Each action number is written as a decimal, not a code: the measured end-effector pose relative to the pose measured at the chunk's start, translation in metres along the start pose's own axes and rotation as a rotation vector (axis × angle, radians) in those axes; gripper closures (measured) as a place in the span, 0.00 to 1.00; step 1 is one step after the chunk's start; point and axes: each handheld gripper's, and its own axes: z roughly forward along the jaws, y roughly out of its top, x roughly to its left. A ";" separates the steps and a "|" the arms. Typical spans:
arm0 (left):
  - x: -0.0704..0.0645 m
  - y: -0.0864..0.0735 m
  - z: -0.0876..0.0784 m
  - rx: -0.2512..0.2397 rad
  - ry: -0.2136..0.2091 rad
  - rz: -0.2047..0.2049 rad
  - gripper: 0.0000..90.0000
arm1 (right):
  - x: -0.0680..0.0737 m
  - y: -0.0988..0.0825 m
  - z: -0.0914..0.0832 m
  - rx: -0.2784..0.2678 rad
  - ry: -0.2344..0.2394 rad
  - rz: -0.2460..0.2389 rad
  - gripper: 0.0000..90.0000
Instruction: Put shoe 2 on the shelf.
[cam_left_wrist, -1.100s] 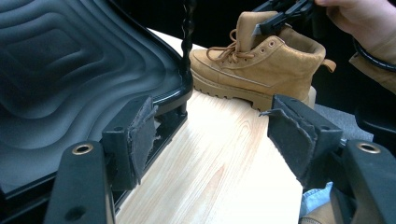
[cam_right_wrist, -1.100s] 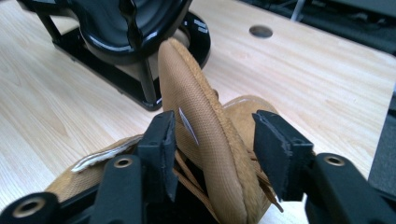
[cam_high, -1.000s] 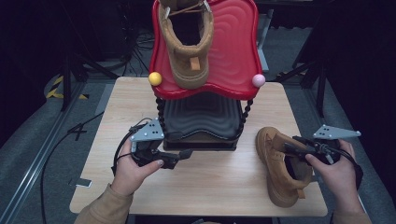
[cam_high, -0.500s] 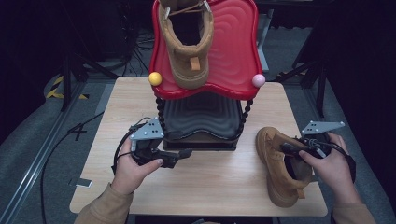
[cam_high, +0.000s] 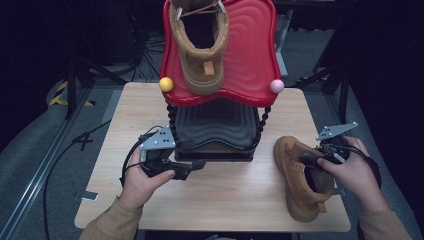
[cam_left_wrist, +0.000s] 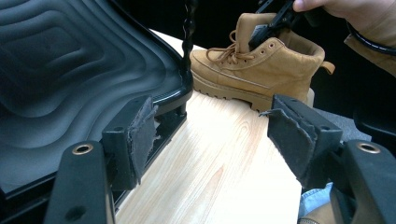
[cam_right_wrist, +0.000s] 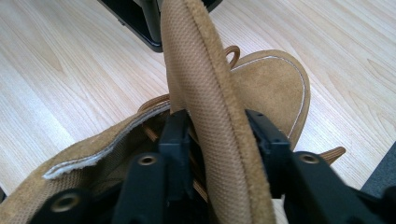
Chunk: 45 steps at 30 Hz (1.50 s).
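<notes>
Nearest me, my right claw (cam_right_wrist: 210, 154) is pinched on the tongue (cam_right_wrist: 205, 79) of the boot (cam_high: 300, 177) at the desk's (cam_high: 230, 200) right front. One jaw sits inside the opening and one against the tongue's outer face. I judge this grip is chosen because the padded tongue gives a firm handle for lifting or steering the boot. The boot stands on its sole, toe pointing toward the rack (cam_high: 217, 132), apart from its base.

My left claw (cam_left_wrist: 210, 140) is spread and empty, low over the desk's left front, just beside the rack's black lower shelf (cam_left_wrist: 70, 70). Its jaw pads look torn at the edges. I judge it is parked there to stay clear of the right hand's (cam_high: 352, 172) work while remaining ready to assist.

The boot is tan suede with a lugged sole, laces loosely threaded and a heel pull tab. The collar is open.

Farther off, the rack's red upper shelf (cam_high: 250, 55) carries a second boot (cam_high: 200, 45) of matching kind, lying sole down. A yellow ball (cam_high: 166, 84) and a pink ball (cam_high: 276, 86) cap the front corners.
</notes>
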 end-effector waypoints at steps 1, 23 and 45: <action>0.000 0.000 0.000 0.000 0.000 0.003 0.36 | 0.000 0.001 -0.001 0.000 -0.006 -0.005 0.77; 0.003 -0.001 -0.002 -0.012 0.000 -0.018 0.36 | -0.006 0.009 -0.021 -0.011 0.017 -0.014 0.92; 0.004 0.000 -0.010 -0.034 0.004 -0.020 0.37 | 0.004 0.062 -0.091 -0.024 0.014 -0.051 0.91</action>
